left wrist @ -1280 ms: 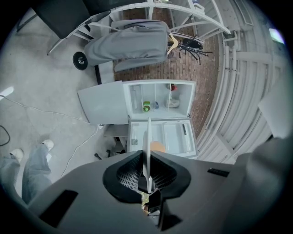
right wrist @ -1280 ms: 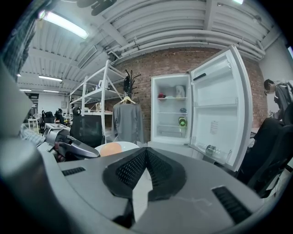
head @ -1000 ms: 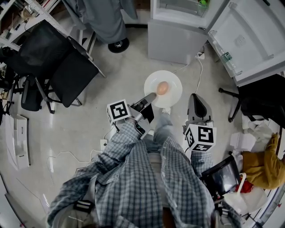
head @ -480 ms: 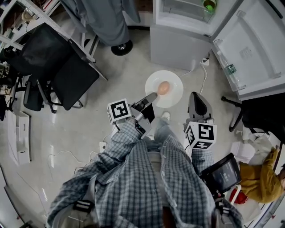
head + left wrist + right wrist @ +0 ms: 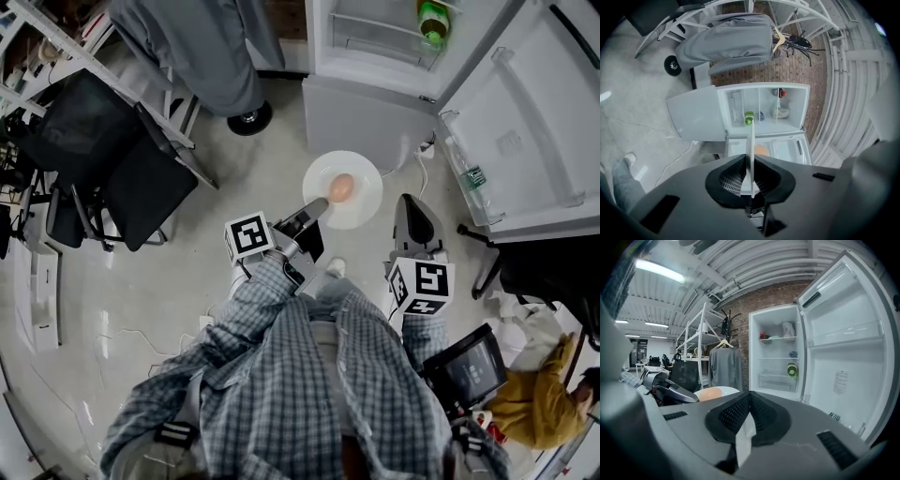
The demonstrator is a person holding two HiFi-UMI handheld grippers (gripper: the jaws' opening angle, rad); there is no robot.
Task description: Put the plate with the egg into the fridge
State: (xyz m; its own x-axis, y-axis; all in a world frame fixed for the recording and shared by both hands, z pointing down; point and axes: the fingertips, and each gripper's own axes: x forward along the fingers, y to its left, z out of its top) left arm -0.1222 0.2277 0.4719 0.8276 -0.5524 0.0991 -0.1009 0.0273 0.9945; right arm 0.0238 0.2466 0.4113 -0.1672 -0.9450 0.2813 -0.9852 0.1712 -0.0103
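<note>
Open fridge [image 5: 361,108]; one egg [image 5: 341,187], one plate [image 5: 366,184] in clamped left jaws; right jaws together.

I see a white plate [image 5: 364,202], a peach-orange egg [image 5: 341,187], a white fridge [image 5: 356,108] holding a green bottle [image 5: 432,19], my blue-and-white checked shirt [image 5: 309,394], a marker cube [image 5: 249,235] in black-and-white squares, a black chair [image 5: 141,159], a grey coat [image 5: 211,42], a red-brown brick wall [image 5: 787,70]

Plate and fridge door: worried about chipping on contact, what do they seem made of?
The plate looks like glazed white ceramic, perhaps melamine: thin rim, smooth sheen. The fridge door lining looks like glossy moulded plastic, with formed shelf ridges.
</note>
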